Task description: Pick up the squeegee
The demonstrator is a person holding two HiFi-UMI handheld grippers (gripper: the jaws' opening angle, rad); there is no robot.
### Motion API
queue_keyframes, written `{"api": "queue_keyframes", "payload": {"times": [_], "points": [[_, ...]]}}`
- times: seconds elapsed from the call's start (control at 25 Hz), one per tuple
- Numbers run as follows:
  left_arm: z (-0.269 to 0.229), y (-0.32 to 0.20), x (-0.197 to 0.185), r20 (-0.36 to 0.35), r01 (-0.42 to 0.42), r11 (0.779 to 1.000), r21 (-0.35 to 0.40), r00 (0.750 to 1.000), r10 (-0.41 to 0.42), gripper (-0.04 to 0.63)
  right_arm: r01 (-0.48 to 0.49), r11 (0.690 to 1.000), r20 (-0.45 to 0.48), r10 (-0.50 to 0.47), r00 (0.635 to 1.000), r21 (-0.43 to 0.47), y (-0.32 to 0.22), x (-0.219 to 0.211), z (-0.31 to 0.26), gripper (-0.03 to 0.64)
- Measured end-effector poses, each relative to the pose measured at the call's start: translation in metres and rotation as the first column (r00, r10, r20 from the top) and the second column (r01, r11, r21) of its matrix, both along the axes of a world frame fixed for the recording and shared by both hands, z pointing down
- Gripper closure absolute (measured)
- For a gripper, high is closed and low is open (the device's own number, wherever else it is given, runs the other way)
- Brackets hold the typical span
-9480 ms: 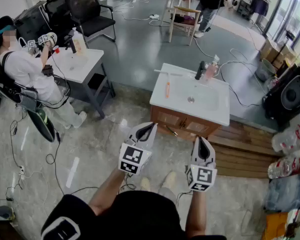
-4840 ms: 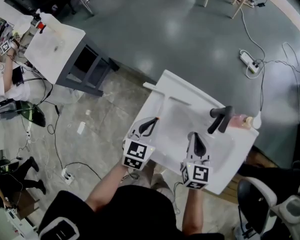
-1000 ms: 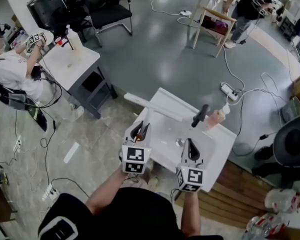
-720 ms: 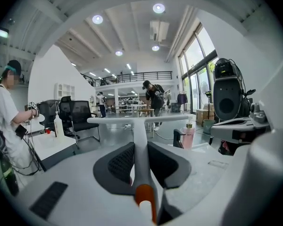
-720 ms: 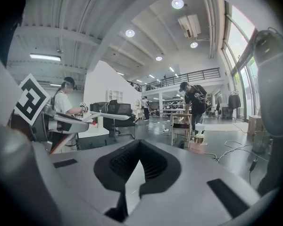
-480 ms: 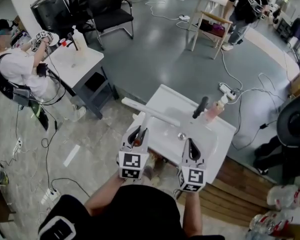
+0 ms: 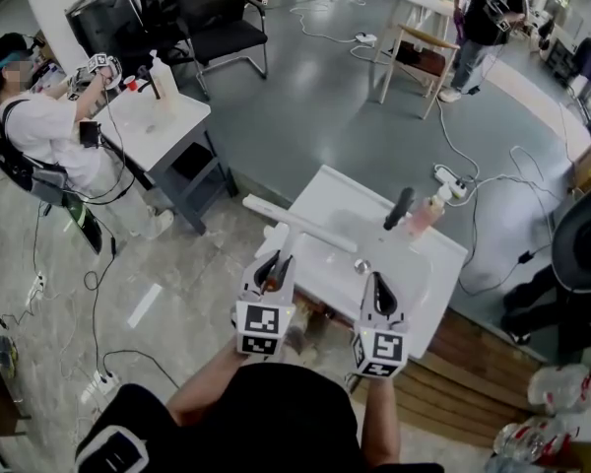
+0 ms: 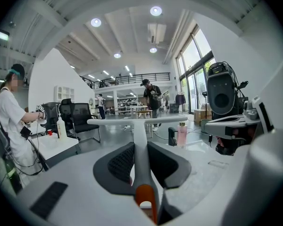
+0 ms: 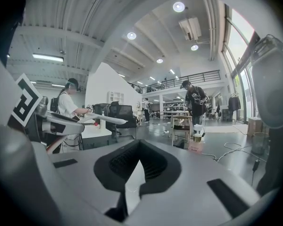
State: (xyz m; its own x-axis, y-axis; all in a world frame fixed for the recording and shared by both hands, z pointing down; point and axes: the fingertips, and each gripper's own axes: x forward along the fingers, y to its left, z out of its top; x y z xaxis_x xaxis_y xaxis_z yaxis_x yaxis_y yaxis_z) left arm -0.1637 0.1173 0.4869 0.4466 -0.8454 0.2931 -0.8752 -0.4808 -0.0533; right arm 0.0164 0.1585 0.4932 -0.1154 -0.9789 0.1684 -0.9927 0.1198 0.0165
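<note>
"Two hand-held grippers in the head view: which one has the squeegee?"
"The left hand-held gripper [image 7: 275, 266]. It is clenched on the stem of the squeegee [image 7: 300, 225], which is up in the air over the left side of the white table [image 7: 327, 187] with the basin, long blade crosswise ahead of the jaws. The right hand-held gripper [image 7: 376, 284] hovers beside it above the table's near edge, jaws together, carrying nothing."
"Why grip so far back?"
"I'd judge it keeps the blade free of the jaws, and well apart from the black tap [image 7: 398, 208] and pink bottle [image 7: 422, 217] at the far side."
"And the left gripper view?"
"There the left hand-held gripper [image 8: 140, 149] has a pad pressed on each side of the white stem of the squeegee [image 8: 139, 133]. The orange end [image 8: 145, 194] sticks out behind them, and the blade lies level across the top like a T. Pinching the stem probably stops the tool rolling."
"The right gripper view?"
"The right hand-held gripper [image 9: 137, 143] shows its tips met with nothing between them, and the squeegee's blade [image 9: 106, 119] shows off to its left. One hand seems enough for so light a tool, so the pick-up looks done"
</note>
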Motion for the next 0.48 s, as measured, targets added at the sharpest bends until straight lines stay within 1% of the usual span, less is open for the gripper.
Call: {"api": "queue_keyframes", "payload": {"times": [0.48], "points": [[0.0006, 0.0016, 0.0058, -0.001, -0.009, 1.0, 0.003, 1.0, 0.009, 0.514, 0.005, 1.0, 0.002, -0.005, 1.0, 0.0, -0.001, 0.0026, -0.0007, 0.62]]}}
